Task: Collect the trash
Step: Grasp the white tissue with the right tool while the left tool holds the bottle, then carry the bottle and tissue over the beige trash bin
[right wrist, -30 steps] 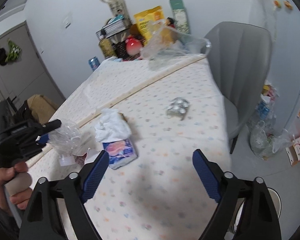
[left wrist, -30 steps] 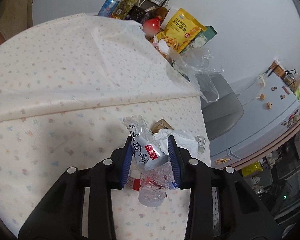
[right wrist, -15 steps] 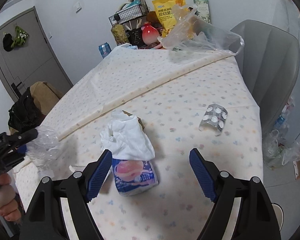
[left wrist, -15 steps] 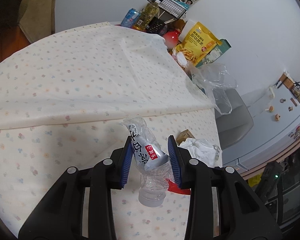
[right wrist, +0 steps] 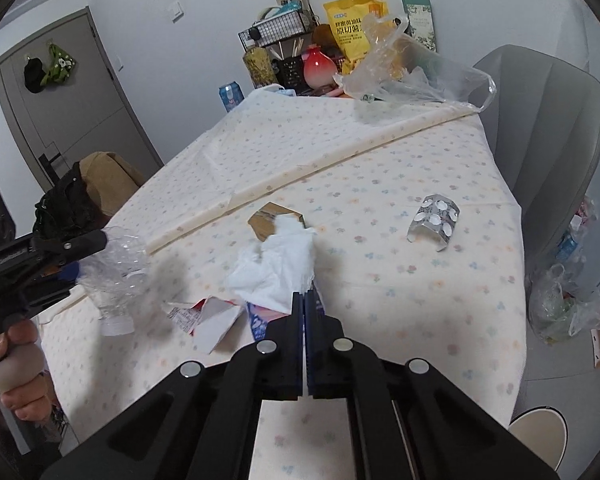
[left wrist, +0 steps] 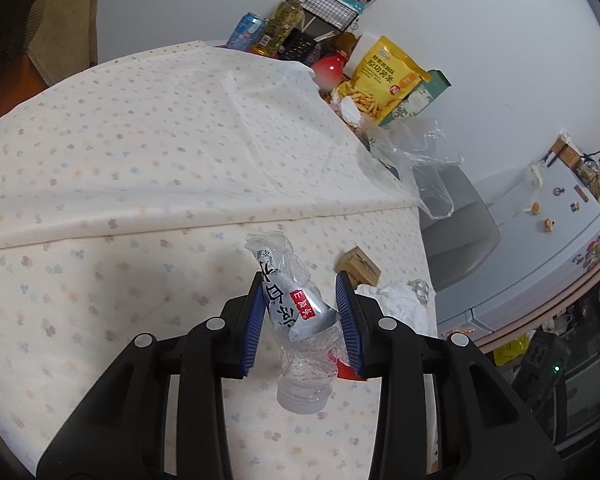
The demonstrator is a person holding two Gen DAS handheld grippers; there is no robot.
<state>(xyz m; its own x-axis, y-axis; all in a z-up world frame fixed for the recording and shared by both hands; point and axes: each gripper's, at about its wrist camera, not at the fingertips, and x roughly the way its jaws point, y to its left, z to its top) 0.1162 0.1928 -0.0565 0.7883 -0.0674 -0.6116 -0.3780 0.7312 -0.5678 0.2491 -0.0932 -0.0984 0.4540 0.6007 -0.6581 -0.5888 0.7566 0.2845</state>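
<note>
Left wrist view: crushed clear bottle (left wrist: 296, 312) is clamped between my left gripper's (left wrist: 300, 320) blue pads, held above the table. Long axis runs roughly along the fingers, cap end back toward the camera and down, crumpled base pointing away; label twisted around the middle.

My right gripper (right wrist: 304, 300) has just been closing; jaws now meet pad to pad, tips at the edge of the white tissue wad (right wrist: 276, 264) and over the blue-pink tissue pack (right wrist: 260, 320). Can't tell if any tissue is pinched.

Nearby on the floral tablecloth (right wrist: 400, 280): torn red-white wrapper (right wrist: 208, 320) just left of the pack, small brown box (right wrist: 268, 218) touching the tissue's far side, blister pack (right wrist: 434, 220) well to the right. Far end of the table: clear plastic bag (right wrist: 412, 76), yellow snack bag (right wrist: 356, 24), wire basket (right wrist: 276, 30). Grey chair (right wrist: 540, 128) beside the table, grey door (right wrist: 60, 100) far left.
</note>
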